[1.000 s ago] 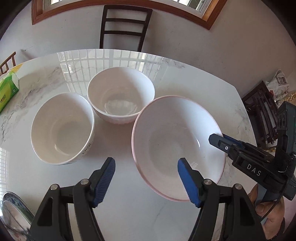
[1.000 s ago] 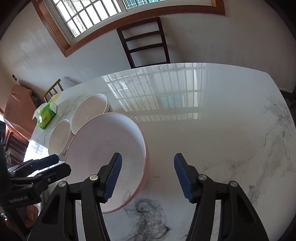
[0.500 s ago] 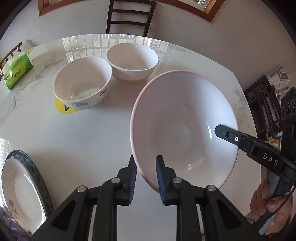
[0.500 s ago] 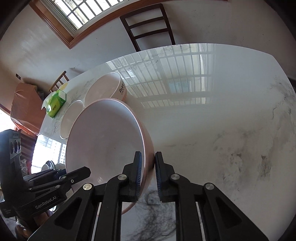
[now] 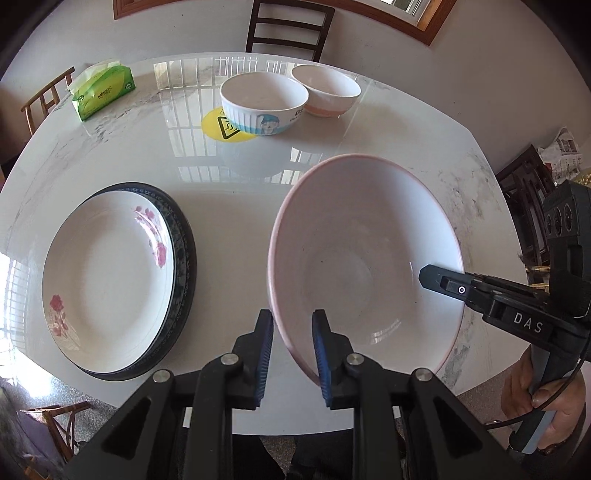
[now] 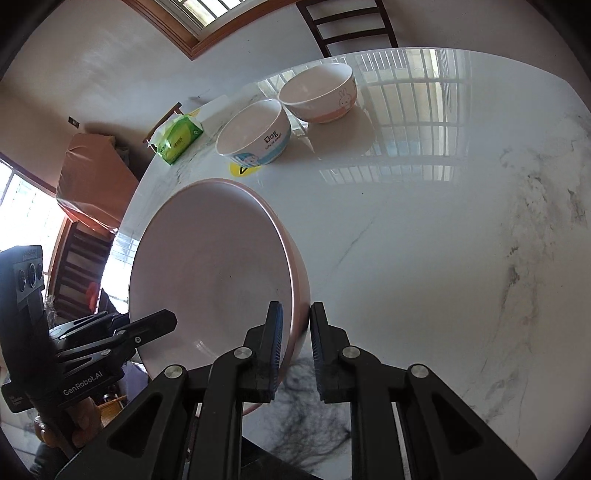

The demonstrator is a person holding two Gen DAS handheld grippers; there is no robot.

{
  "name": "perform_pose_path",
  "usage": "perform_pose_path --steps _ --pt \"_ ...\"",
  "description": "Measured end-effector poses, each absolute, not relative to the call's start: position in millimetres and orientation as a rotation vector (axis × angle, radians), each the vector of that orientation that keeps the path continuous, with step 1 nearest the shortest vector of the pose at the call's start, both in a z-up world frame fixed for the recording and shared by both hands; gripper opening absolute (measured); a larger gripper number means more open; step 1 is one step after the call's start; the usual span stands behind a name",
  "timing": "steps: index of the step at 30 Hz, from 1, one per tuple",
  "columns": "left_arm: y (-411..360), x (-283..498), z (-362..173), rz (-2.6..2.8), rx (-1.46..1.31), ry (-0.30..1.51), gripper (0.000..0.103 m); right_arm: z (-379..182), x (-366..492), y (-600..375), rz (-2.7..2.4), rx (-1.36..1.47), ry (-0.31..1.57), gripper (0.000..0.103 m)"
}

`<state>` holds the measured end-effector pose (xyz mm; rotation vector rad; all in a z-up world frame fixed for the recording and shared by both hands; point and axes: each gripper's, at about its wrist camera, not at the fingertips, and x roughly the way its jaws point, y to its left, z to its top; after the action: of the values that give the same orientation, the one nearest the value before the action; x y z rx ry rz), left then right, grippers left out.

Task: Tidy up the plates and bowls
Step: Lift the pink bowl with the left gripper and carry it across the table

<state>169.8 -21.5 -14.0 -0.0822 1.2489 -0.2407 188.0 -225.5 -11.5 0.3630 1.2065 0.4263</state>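
A large white bowl with a pink rim (image 5: 365, 258) is held off the table by both grippers. My left gripper (image 5: 291, 354) is shut on its near-left rim. My right gripper (image 6: 295, 347) is shut on its right rim; the bowl also shows in the right wrist view (image 6: 210, 273). A white floral plate (image 5: 107, 284) lies stacked on a dark-rimmed plate (image 5: 183, 258) at the left. Two smaller bowls stand at the far side: one with a blue cartoon band (image 5: 264, 103), one with a pink band (image 5: 327, 90).
The white marble table (image 5: 221, 173) carries a green tissue pack (image 5: 103, 92) at the far left and a yellow sticker (image 5: 221, 125) under the blue-band bowl. A dark chair (image 5: 288, 26) stands behind the table. Dark furniture stands to the right.
Both grippers closed on the large bowl's rim and lifted it, drawing it back toward the near edge. The two small bowls now lie farther away and the stacked plates have come into view.
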Motion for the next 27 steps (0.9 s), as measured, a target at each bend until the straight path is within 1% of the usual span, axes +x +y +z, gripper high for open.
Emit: perform_pose_path --steps 6,19,27 --pt "-12.3 163.2 -31.5 -0.236 -0.106 1.280 0.022 -26.5 179.9 -209.0 0.416 0.353 1.249 0.016" --pt "-4.7 163.5 -44.7 -0.242 -0.120 1.295 0.022 -37.4 173.4 -191.2 0.390 0.320 1.288 0.017" --pt "-9.0 161.6 -44.7 -0.228 -0.081 1.250 0.022 -42.7 175.3 -188.4 0.397 0.332 1.289 0.019"
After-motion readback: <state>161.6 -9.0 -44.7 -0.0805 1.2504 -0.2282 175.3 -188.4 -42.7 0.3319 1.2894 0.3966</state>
